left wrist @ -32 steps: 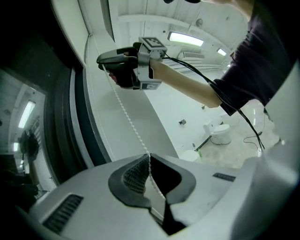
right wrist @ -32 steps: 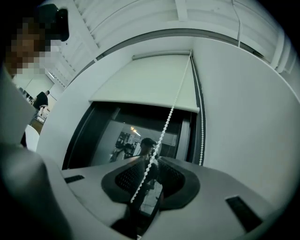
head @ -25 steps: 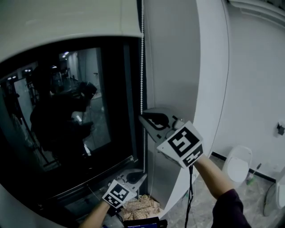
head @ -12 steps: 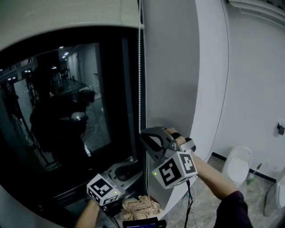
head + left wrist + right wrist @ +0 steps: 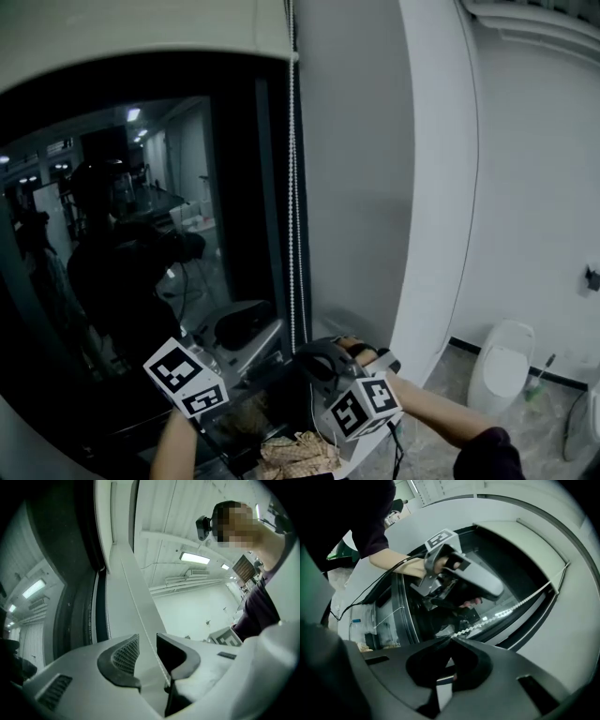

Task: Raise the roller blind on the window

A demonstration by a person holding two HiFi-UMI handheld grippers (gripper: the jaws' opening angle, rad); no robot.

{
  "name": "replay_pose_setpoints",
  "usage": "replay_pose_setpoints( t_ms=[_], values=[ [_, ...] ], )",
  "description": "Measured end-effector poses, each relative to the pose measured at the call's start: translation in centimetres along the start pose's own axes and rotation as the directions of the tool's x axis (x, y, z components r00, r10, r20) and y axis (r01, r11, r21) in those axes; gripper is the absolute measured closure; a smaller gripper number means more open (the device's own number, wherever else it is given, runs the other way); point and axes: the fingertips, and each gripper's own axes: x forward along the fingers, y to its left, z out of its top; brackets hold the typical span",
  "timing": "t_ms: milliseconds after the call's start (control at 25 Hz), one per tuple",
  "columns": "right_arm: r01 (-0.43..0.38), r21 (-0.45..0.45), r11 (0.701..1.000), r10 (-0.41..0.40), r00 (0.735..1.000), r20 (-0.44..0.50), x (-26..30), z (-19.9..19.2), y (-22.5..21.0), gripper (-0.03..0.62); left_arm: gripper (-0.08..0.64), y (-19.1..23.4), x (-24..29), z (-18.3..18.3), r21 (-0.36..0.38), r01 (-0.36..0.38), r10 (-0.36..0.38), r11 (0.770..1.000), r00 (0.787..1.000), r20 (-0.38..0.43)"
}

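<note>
The pale roller blind [image 5: 141, 37] covers only the top of the dark window. Its white bead chain [image 5: 292, 187] hangs down the window's right side. My right gripper [image 5: 317, 356] is low by the sill and shut on the chain. In the right gripper view the chain [image 5: 511, 609] runs taut from the closed tips of my right gripper [image 5: 451, 638] up to the blind [image 5: 520, 541]. My left gripper [image 5: 267, 328] is just left of it. In the left gripper view its jaws [image 5: 147, 649] stand apart, and the chain [image 5: 138, 606] passes loose between them.
A white column [image 5: 441, 187] stands right of the window. Crumpled brown paper [image 5: 300, 457] lies below the sill. A white toilet-like fixture [image 5: 502, 361] stands on the floor at the right. The person's reflection shows in the glass [image 5: 122, 281].
My right gripper has pulled the chain down from mid-window to the sill. The left gripper has let go, its jaws have opened, and it has risen. The blind's bottom edge sits slightly higher.
</note>
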Motion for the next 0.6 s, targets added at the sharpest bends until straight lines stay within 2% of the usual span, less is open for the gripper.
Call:
replay_pose_setpoints(
  t_ms=[200,360,480,600],
  values=[
    [-0.048,0.023,0.999,0.049,0.999,-0.012,0.0,-1.5,3.2,0.583,0.485,-0.3,0.3,-0.1,-0.002,-0.004,0.004,1.0,1.0,0.0],
    [-0.07,-0.015,0.997,0.069,0.997,-0.031,-0.8,-1.7,3.5,0.583,0.485,-0.6,0.7,-0.7,0.0,0.002,-0.002,1.0,1.0,-0.02],
    [-0.023,-0.023,0.999,0.022,0.998,-0.052,-1.2,-2.1,2.2,0.581,0.485,-0.7,1.3,-0.2,0.01,-0.005,0.006,1.0,0.999,-0.036],
    [0.027,0.026,0.999,-0.025,0.998,-0.052,-2.0,-2.3,1.1,0.577,0.485,-0.7,1.6,-0.4,0.027,-0.002,0.003,1.0,0.999,-0.045]
  ],
)
